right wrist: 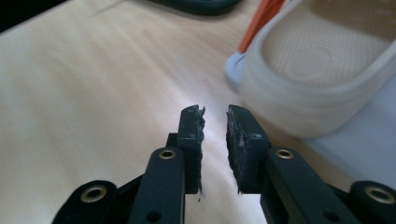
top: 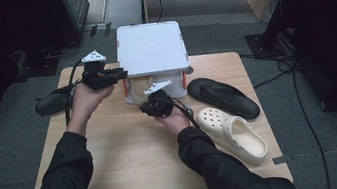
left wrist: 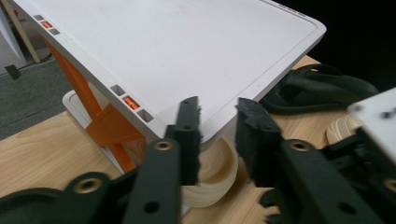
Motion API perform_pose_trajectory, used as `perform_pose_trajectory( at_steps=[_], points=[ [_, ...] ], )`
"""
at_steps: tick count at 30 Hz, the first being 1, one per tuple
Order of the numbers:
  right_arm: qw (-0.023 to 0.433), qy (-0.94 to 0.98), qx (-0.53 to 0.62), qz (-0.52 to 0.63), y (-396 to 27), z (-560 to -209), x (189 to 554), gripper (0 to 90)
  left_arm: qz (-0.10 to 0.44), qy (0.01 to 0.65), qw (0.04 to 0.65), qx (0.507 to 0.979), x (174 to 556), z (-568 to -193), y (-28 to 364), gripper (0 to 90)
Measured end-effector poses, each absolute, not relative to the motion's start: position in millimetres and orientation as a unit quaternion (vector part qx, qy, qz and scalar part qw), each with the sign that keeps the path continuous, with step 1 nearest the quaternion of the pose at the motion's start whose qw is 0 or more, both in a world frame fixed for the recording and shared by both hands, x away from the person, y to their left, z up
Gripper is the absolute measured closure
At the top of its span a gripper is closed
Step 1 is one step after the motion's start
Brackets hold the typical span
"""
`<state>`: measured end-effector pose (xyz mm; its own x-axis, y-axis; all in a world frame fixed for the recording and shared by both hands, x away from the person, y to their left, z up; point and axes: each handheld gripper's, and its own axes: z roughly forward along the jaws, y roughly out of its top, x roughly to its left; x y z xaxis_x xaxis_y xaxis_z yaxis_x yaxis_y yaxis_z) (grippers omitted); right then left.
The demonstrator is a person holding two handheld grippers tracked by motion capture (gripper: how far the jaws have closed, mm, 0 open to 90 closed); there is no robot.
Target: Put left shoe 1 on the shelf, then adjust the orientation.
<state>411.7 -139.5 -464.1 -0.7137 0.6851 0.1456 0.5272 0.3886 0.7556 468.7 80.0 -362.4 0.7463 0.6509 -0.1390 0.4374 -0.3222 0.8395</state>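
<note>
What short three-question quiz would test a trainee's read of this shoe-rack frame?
1. True or false: the cream clog on the table lies beside the black sandal, to the right of the white rack.
2. What sits on the rack's lower shelf? A) a black sandal B) a cream clog C) a cardboard box
3. Fill in: the right gripper has its jaws ____ and holds nothing.

Key: 1 true. 2 B: a second cream clog rests there, also seen under the rack top from the left gripper. 3 open.
</note>
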Motion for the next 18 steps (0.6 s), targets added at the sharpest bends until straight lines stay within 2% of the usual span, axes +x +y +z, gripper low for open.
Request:
perform_pose_trajectory(
  at_steps=[5, 18],
  points=[
    [0.088, 0.828, 0.354, 0.427, -165, -444, 382, 71.6, 0.086, 0.344, 0.471, 0.808, 465, -359, 76, 58.8],
    [0.084, 0.822, 0.358, 0.435, -215, -423, 350, 69.5, 0.059, 0.340, 0.463, 0.816, 440, -361, 73, 54.0]
  ],
)
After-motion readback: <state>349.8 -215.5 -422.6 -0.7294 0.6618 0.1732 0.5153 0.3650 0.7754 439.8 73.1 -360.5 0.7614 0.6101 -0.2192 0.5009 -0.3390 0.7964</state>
